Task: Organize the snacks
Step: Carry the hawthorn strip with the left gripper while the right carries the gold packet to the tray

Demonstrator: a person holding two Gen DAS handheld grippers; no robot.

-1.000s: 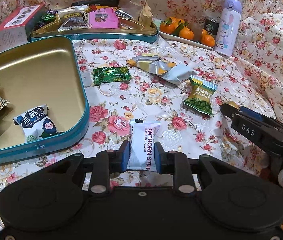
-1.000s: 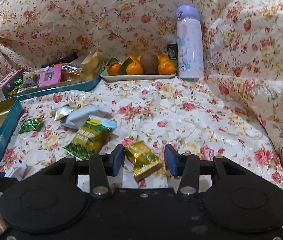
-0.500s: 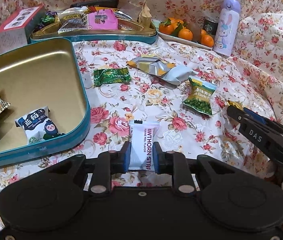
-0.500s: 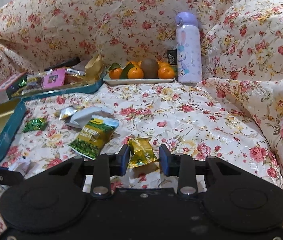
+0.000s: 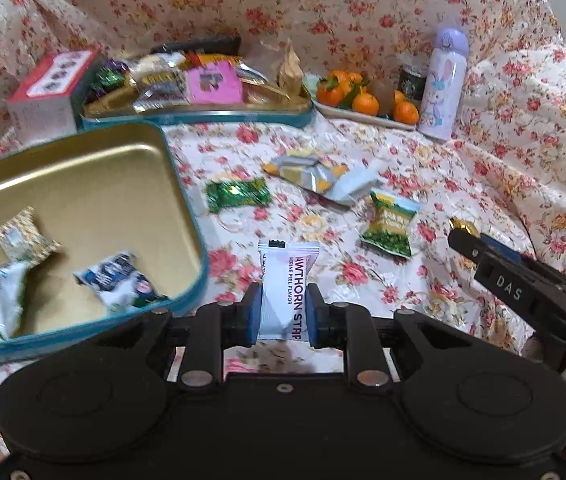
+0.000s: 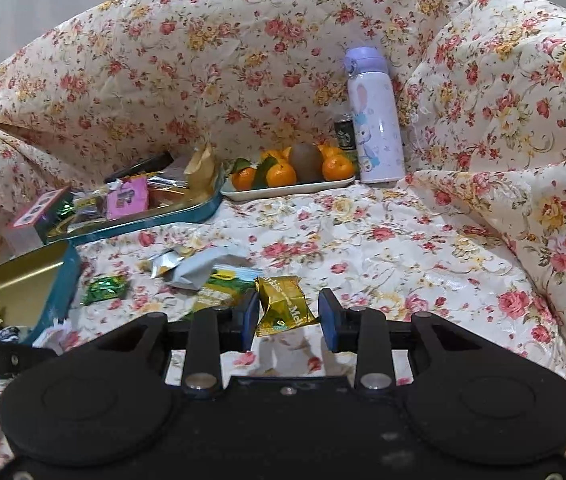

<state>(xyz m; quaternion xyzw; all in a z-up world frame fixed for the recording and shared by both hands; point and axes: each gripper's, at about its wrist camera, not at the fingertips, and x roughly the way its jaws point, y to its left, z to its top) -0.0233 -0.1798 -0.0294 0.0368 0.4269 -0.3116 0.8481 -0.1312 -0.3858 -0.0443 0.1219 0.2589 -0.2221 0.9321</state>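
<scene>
Left gripper [image 5: 283, 312] clamped on white hawthorn strip packet [image 5: 286, 280], raised off floral cloth [image 5: 463, 184], at four o'clock from gold tin [image 5: 187, 216]. Right gripper [image 6: 289, 316] pinching gold-foil candy [image 6: 283, 304], green snack bag [image 6: 223, 288] at ten o'clock.

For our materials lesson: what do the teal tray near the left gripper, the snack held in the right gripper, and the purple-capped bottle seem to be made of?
Teal tray: likely metal tin; the gold inside gives smooth, glossy reflections.
Gold snack: probably metallised foil or plastic film; shiny, with sharp crinkles.
Purple-capped bottle: smooth printed body, perhaps coated metal or plastic; the cap looks like plastic. The view leaves it open.
</scene>
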